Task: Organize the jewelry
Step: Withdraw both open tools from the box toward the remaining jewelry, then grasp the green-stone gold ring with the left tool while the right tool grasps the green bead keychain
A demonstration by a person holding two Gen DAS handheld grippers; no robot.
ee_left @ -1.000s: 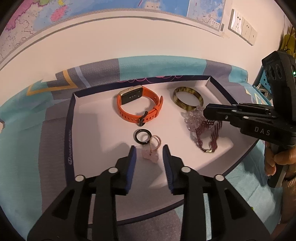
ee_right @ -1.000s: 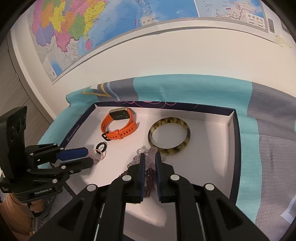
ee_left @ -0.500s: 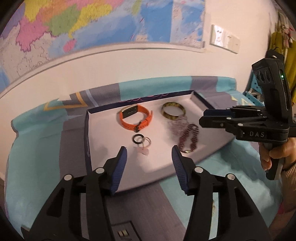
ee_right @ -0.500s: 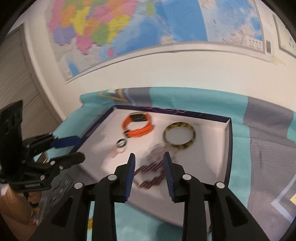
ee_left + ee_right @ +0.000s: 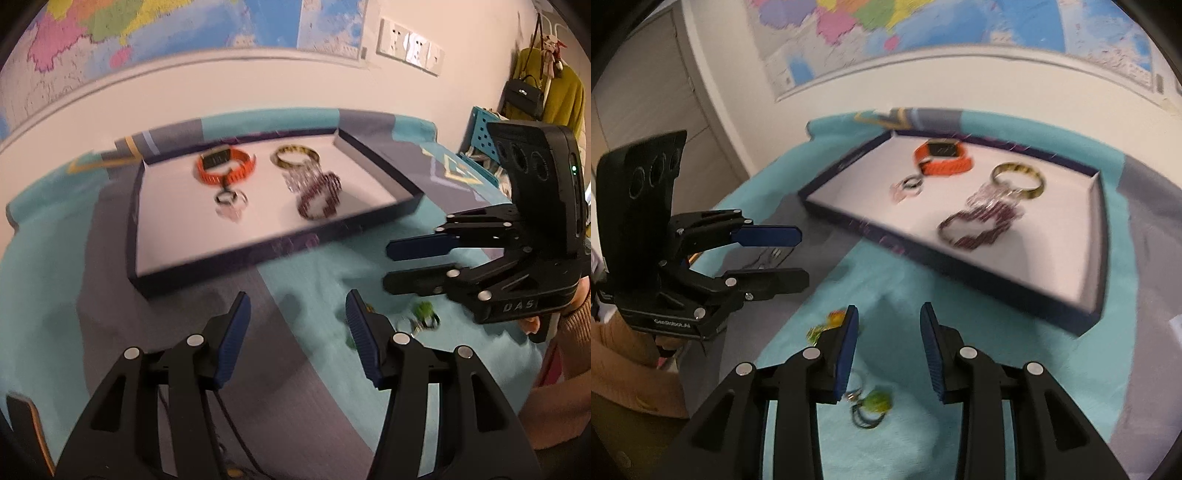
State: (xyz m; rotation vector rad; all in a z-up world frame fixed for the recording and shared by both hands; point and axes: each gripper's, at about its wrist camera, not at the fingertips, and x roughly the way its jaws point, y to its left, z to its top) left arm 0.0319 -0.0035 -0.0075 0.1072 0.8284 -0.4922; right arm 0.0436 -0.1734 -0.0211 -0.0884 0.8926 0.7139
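Trinkets (image 5: 871, 404) lying loose just under the empty right claw (image 5: 889, 349), jaws opening, could snag or scatter; empty left claw (image 5: 297, 334) gapes beside it.

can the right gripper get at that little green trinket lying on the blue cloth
Probably yes. The right gripper has its jaws opening with nothing between them, and the green trinket lies loose on the cloth just below its fingers, outside the tray, with nothing covering it.

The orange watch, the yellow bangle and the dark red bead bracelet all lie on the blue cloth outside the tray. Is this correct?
Not quite. The orange watch, yellow bangle and dark red bead bracelet lie inside the tray, not on the blue cloth outside it. The left wrist view shows this.
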